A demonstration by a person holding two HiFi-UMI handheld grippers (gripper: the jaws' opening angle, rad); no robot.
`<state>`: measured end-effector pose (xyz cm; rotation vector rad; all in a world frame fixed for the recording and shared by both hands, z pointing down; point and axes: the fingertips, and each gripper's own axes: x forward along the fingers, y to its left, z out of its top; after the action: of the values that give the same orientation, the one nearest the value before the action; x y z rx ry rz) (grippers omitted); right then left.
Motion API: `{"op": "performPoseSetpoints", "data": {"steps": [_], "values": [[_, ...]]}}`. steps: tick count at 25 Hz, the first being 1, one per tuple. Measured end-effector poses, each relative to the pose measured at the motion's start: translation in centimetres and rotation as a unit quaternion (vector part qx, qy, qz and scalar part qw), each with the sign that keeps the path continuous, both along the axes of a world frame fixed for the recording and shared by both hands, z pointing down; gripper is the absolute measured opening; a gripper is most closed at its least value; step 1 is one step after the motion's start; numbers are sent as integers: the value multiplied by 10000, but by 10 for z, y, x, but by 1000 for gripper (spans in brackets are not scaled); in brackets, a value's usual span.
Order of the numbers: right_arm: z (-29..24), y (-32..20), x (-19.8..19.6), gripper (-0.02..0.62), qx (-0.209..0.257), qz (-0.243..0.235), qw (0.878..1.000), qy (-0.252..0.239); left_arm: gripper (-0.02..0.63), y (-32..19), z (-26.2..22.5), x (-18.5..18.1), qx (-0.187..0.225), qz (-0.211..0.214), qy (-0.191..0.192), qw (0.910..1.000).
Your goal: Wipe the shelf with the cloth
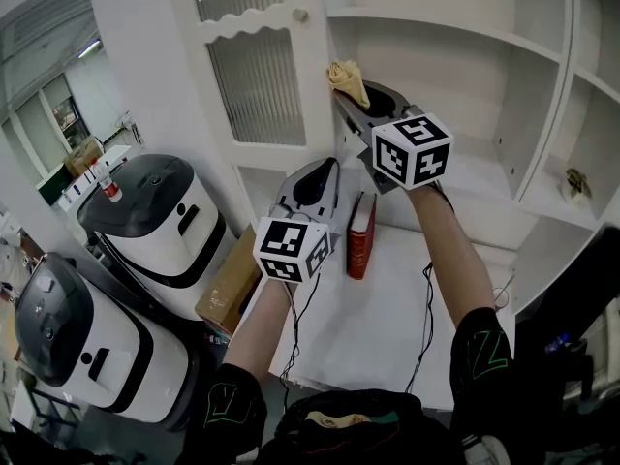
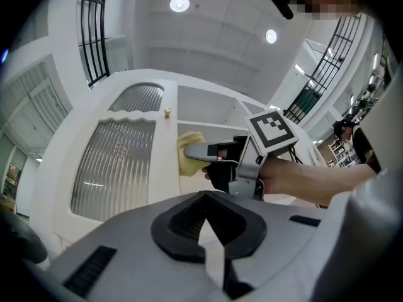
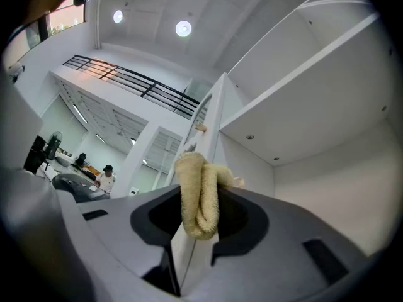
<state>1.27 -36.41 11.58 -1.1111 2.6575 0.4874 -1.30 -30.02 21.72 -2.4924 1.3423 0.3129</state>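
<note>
At white cabinet (image 1: 136, 56), right gripper (image 3: 200, 231) fingers pinch bunched yellow cloth (image 3: 198, 194) beside upright (image 3: 211, 124), near shelf (image 1: 455, 32); left gripper (image 1: 315, 177) fingers closed, empty. Risk: loose pinch lets cloth slip mid-wipe.

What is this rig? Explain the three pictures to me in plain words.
No robot here: a person holds a two-jaw tool in each hand. The head view comes from a camera on the person's head, looking down; the other two come from cameras riding on each tool. The right tool is up high and pinches a yellow cloth near the white shelf unit, beside its glass door. The left tool is lower, jaws together, holding nothing. A red book stands on the counter.
</note>
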Motion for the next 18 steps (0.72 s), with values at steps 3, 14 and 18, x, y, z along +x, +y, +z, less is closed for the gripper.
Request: {"op": "performPoseSetpoints", "data": {"steps": [3, 14, 18], "values": [[-1, 21, -1, 124, 37, -391, 9992, -40, -2, 4, -1, 1, 12, -88, 15, 10000], [8, 47, 20, 124, 52, -670, 9976, -185, -1, 13, 28, 13, -325, -228, -6, 9992], [15, 28, 30, 124, -132, -334, 9991, -227, -1, 12, 29, 11, -335, -234, -28, 9992]]}}
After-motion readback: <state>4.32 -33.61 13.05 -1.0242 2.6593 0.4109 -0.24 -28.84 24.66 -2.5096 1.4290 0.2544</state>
